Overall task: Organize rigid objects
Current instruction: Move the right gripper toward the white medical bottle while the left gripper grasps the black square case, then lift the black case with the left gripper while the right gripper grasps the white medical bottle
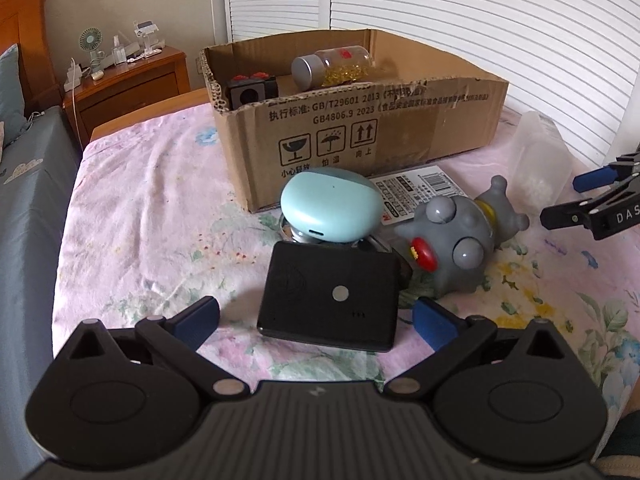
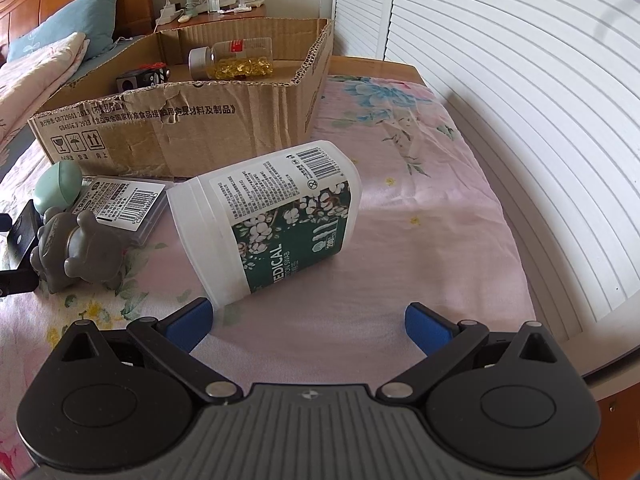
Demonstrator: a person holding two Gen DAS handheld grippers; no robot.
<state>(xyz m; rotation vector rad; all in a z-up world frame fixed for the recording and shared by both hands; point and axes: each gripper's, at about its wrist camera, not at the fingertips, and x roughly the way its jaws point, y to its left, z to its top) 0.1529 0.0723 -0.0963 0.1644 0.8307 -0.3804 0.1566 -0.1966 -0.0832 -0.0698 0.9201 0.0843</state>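
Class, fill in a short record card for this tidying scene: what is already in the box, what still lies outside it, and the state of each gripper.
In cardboard box: capsule bottle on its side; black cube
Outside on floral cloth: cotton swab jar on its side; black flat device; mint earbud case; grey toy figure; barcoded flat case
Left gripper: open, around black flat device
Right gripper: open, empty, near jar

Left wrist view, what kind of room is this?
Most likely a bedroom: a wooden headboard above a blue pillow, a wooden nightstand holding a small green desk fan, and white louvered doors.
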